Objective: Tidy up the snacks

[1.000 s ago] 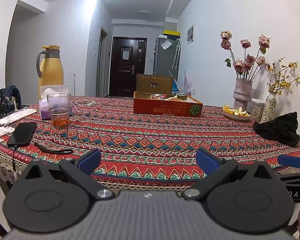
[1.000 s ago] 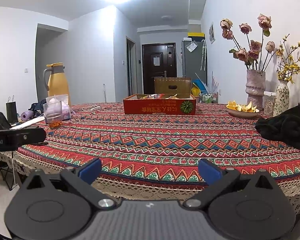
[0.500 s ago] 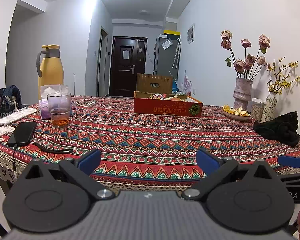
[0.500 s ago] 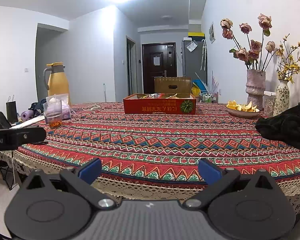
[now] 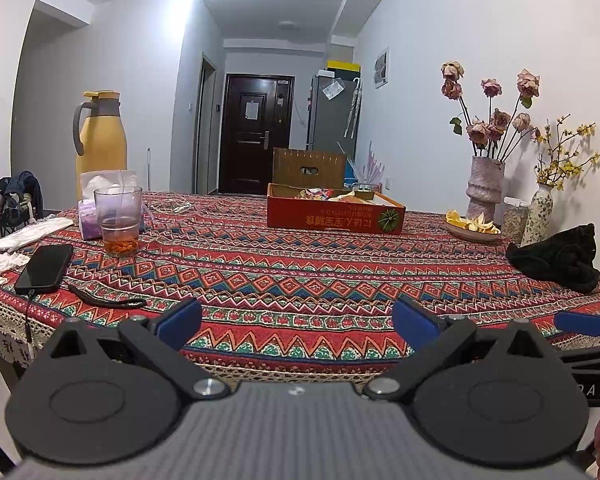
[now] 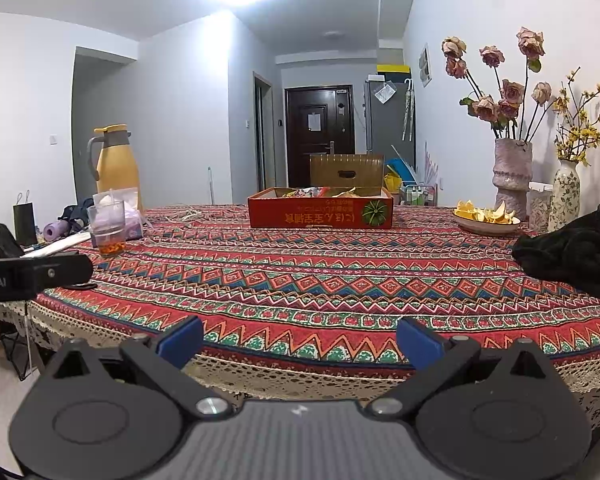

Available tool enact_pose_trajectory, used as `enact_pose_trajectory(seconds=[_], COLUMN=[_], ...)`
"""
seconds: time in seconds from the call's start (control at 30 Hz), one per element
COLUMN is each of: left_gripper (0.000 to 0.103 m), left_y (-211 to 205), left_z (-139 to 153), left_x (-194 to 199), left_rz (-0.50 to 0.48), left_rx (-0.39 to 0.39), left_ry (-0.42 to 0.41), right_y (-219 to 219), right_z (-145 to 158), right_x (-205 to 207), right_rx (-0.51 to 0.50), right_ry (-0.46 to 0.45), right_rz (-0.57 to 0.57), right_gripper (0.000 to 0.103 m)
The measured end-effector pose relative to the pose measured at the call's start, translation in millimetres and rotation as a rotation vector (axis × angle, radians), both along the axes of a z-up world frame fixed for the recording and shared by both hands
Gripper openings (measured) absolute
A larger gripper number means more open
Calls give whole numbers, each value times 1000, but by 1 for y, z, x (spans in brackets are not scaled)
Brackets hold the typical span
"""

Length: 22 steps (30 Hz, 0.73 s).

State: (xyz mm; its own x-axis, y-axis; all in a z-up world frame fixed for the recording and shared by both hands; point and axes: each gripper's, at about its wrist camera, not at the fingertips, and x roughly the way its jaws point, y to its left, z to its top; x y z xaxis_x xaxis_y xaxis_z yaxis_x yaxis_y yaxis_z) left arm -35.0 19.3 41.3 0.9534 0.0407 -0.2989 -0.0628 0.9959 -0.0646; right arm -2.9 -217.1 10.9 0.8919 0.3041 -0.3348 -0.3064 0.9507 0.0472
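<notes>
While I'm holding both grippers at the near edge of the surface [image 5: 300, 272], this is how things are standing:

Left gripper [image 5: 297, 322]: fingers are sitting spread wide, pinching nothing; blue pads [image 5: 180, 322] are hovering just short of the tablecloth edge.
Right gripper [image 6: 298, 338]: fingers are also sitting spread wide, gripping nothing; it is hanging just off the lace fringe.
Cross view: the right gripper's blue tip is poking into the left wrist view at the right edge; the left gripper's black body is showing at the left edge of the right wrist view.
Snack box [image 5: 334, 212]: red cardboard tray is sitting at the far side of the surface, well apart from both grippers, roughly straight ahead.
Snacks [image 6: 324, 191]: wrappers are peeking over the tray rim; I can't tell what kinds.
Left side: glass [image 5: 118, 220] with amber liquid is standing just in front of a tissue pack [image 5: 88, 208], yellow thermos [image 5: 100, 140] behind them; phone [image 5: 44, 268] is lying near the left edge.
Right side: plate of peels [image 5: 474, 226] is sitting beside two vases [image 5: 484, 188]; black cloth [image 5: 560, 260] is lying nearer to me.
</notes>
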Motion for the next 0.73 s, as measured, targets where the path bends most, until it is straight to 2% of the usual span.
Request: enact_pose_trajectory(seconds=[0.73], left_gripper=[103], left_y=[2], left_z=[0], left_x=[1], left_rz=[3], left_rx=[-4], left_ry=[2], right_y=[2], right_z=[1], right_x=[4], right_rx=[-1], right_ry=[-5], right_rz=[9], right_gripper=[103])
